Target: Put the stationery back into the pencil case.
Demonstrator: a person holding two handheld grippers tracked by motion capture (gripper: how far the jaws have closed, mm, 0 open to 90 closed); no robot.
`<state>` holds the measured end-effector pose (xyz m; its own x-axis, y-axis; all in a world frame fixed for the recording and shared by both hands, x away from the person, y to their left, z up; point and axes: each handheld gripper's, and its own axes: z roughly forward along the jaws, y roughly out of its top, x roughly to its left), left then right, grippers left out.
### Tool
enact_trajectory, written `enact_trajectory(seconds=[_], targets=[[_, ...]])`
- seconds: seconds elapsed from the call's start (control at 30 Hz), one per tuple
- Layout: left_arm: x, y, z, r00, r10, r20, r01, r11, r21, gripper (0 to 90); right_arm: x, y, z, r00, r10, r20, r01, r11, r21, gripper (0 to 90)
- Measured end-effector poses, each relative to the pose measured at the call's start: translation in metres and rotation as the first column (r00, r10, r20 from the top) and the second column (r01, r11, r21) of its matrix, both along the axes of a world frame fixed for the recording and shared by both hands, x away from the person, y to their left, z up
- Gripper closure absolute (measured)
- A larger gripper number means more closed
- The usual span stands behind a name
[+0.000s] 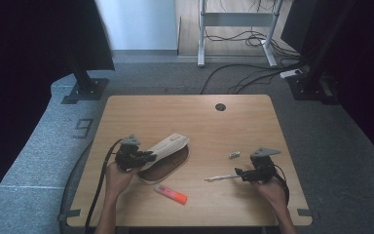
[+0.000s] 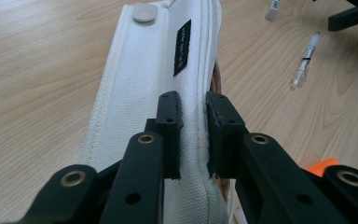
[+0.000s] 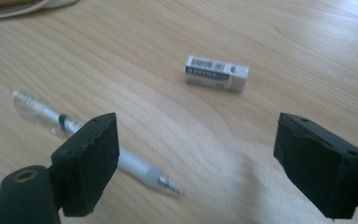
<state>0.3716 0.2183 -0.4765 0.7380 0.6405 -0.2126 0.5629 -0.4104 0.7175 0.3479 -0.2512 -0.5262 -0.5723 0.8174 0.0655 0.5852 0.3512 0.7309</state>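
Left gripper (image 2: 192, 135): jaws pinching the raised lid edge of the white pencil case (image 2: 144, 84), which is lying open at the table's (image 1: 185, 109) left-centre. Right gripper (image 3: 196, 163): jaws standing wide apart, gripping nothing, hovering over a clear pen (image 3: 46, 114) lying near an eraser (image 3: 216, 73). Orange highlighter (image 1: 171, 194) is lying near the front edge.

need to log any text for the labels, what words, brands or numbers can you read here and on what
"9": a large dark figure on the grey floor left of the table; it looks like a 9.
Black tag on the white pencil case: has lettering, too small to read.
Eraser sleeve: barcode and print, too blurred to read.
Pen and orange marker: no readable text.
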Motion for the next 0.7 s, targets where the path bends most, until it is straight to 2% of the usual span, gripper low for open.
enact_trajectory(seconds=[0.43, 0.7], targets=[[0.0, 0.0, 0.0, 1.0, 0.002, -0.003, -0.002, 1.0, 0.0, 76.2, 0.026, 0.016, -0.005, 0.999, -0.043, -0.014, 0.043, 0.999, 0.013, 21.5], [0.0, -0.001, 0.0, 1.0, -0.003, -0.004, 0.003, 1.0, 0.004, 76.1, 0.04, 0.026, -0.008, 0.9976, -0.066, -0.023, 0.065, 0.998, -0.017, 26.6]])
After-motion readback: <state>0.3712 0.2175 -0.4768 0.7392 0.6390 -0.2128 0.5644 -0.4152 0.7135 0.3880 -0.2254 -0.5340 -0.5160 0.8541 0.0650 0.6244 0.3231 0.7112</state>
